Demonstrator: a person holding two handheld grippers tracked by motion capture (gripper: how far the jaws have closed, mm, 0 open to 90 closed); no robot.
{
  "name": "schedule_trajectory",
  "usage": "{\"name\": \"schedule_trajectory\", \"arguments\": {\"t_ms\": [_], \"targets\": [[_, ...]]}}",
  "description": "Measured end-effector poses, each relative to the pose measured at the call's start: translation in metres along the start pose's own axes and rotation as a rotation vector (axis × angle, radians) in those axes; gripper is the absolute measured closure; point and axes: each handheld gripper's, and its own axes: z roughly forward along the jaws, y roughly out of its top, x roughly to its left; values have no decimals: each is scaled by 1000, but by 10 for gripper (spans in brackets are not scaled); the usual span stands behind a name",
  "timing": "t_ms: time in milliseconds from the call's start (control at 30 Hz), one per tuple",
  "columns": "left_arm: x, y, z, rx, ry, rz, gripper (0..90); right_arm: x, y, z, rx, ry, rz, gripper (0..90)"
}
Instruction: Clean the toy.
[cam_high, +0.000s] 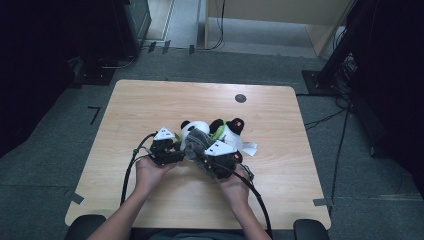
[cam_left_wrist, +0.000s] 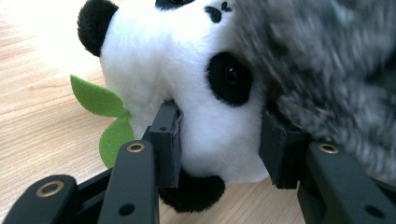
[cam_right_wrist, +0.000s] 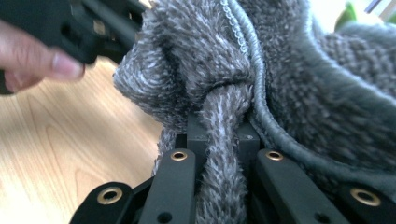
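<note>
Panda toy: we see the plush panda (cam_left_wrist: 187, 93) lying on the table (cam_high: 150, 100), its white head between the jaws of our left gripper (cam_left_wrist: 219, 144), right in front of that gripper.
Grey knit: the grey knitted garment (cam_right_wrist: 280, 84) drapes over the panda's side and runs back to our right gripper (cam_right_wrist: 219, 140); we judge it is being pulled onto or off the toy.
Left gripper hold: its jaws press into the head from both sides, denting the fur, so we read it as clamped on the panda to steady it while the other hand works the fabric.
Right gripper hold: its jaws are closed on a bunched fold of the knit, which squeezes out between them; a tight pinch keeps the fuzzy cloth from slipping.
Leaf: a green felt leaf (cam_left_wrist: 105, 116) sticks out beside the left jaw.
High view adds: both hands (cam_high: 150, 172) meet close together just in front of us, toy just beyond them, with a white tag (cam_high: 248, 148) beyond the right gripper.
Gripper views add: the actual contact points, hidden from above by the grey plates.
</note>
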Motion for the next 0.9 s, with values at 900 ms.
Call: {"name": "schedule_trajectory", "arguments": {"t_ms": [900], "targets": [[0,1,0,6,-3,6,553,-14,-54,-46,-76,-68,35,829]]}}
